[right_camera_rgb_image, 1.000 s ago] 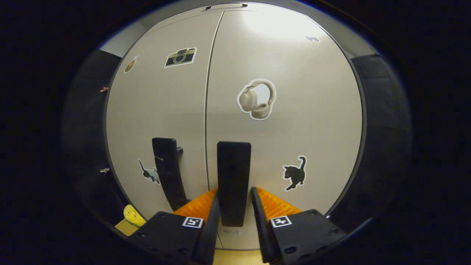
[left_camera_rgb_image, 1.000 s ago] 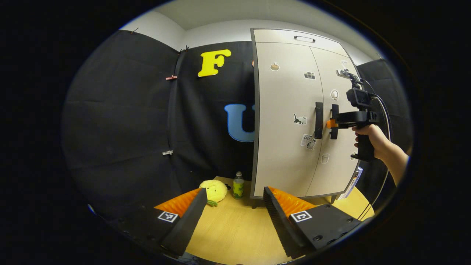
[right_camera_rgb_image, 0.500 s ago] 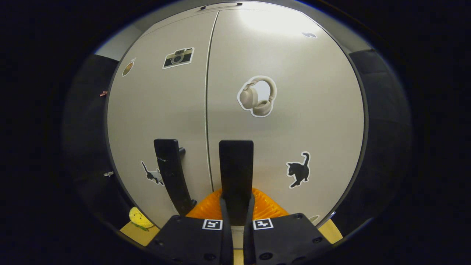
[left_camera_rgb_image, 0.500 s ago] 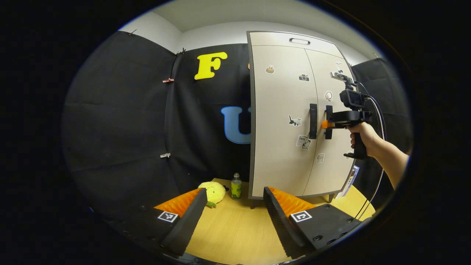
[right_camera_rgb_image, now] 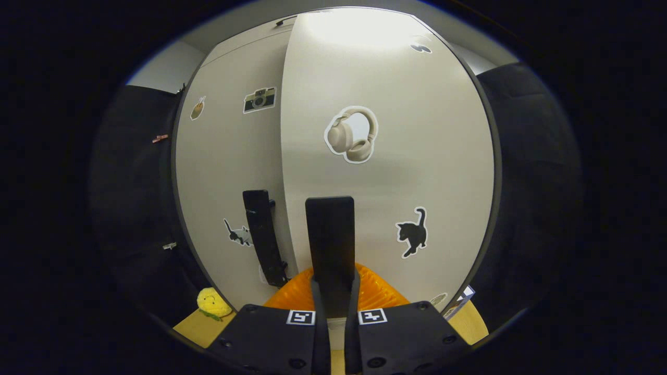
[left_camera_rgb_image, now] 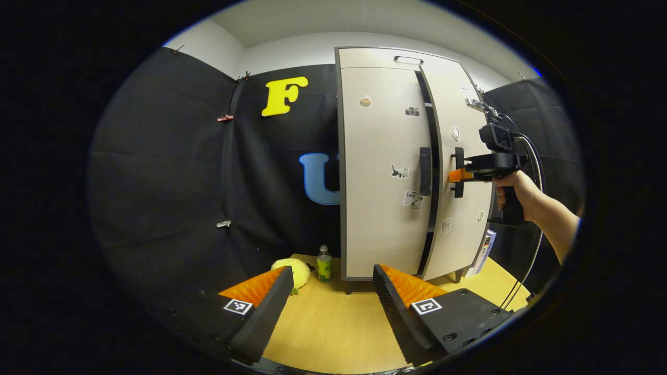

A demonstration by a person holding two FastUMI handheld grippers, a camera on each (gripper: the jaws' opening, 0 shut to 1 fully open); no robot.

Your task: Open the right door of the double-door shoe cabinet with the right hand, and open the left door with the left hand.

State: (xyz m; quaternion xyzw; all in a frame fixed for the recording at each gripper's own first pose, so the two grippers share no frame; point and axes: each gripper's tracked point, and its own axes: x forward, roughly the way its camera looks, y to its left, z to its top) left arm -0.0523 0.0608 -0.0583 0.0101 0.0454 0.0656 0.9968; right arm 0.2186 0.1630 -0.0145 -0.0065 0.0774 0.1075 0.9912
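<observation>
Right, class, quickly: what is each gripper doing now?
Left gripper: open, holding nothing.
Right gripper: shut on the right door handle, right door ajar.

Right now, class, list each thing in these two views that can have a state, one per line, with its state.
right door: ajar, swung partly out
left door: closed
right gripper: shut on right door handle
left gripper: open, holding nothing
left door handle: untouched
bottle: upright, capped
plush toy: lying on the table
</observation>
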